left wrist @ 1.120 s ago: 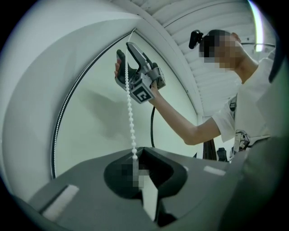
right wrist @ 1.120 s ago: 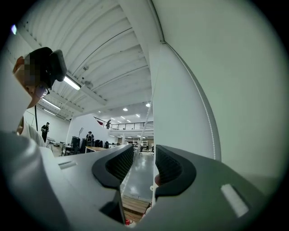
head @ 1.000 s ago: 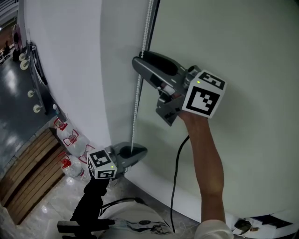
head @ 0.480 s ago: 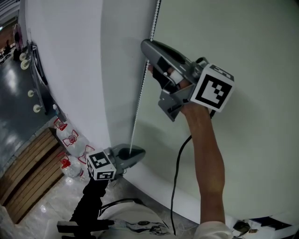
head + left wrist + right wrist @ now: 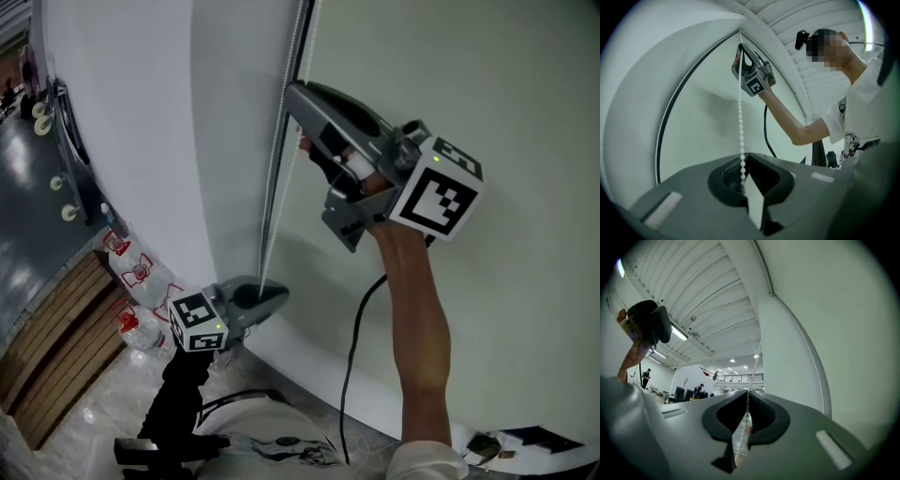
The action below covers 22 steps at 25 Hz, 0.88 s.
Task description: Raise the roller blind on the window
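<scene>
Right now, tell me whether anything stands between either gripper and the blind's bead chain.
Nothing visible does. The right gripper, whose jaws have just been closing, is shut on the bead chain high up. The left gripper is shut on the same chain lower down.

L gripper fills lower frame, jaws together, pinching bead chain at centre. Chain runs straight up to R gripper, upper centre, whose jaws have just closed on it. Pale blind fabric behind, centre-left. Person's arm reaches in from right edge; black cable hangs under it. Slatted ceiling upper right.
</scene>
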Each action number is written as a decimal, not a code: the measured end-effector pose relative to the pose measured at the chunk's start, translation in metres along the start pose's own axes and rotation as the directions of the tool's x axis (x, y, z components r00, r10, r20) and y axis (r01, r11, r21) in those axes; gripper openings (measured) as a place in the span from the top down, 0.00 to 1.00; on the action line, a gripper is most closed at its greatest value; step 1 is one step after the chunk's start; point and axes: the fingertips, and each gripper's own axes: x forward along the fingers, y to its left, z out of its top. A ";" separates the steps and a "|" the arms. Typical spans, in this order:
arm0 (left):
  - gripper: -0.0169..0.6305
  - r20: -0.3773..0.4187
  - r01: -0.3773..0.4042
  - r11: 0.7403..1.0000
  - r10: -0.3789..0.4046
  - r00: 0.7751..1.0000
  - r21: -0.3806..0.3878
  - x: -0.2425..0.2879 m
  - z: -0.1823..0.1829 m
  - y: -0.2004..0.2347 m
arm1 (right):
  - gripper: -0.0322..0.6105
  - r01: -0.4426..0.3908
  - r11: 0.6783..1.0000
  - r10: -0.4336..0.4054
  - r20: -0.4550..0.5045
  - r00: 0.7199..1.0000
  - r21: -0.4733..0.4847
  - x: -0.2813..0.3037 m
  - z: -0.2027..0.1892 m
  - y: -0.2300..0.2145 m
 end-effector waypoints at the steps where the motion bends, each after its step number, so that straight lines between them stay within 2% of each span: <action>1: 0.98 0.001 0.002 1.000 -0.002 1.000 0.001 0.001 0.002 0.000 | 0.93 0.001 1.000 -0.001 -0.010 1.000 -0.003 -0.002 -0.005 0.002; 9: 0.98 0.033 0.029 1.000 -0.029 0.999 0.006 -0.004 -0.002 -0.007 | 0.93 0.016 1.000 -0.016 -0.048 0.999 0.007 -0.017 -0.065 0.030; 16: 0.98 0.049 0.059 0.998 -0.059 0.997 -0.011 0.012 0.026 -0.003 | 0.93 0.037 0.998 -0.033 -0.101 0.994 0.042 -0.022 -0.082 0.025; 22: 0.98 0.058 0.083 0.997 -0.083 0.995 -0.002 0.014 0.027 -0.012 | 0.93 0.049 0.996 -0.035 -0.175 0.984 0.076 -0.035 -0.137 0.042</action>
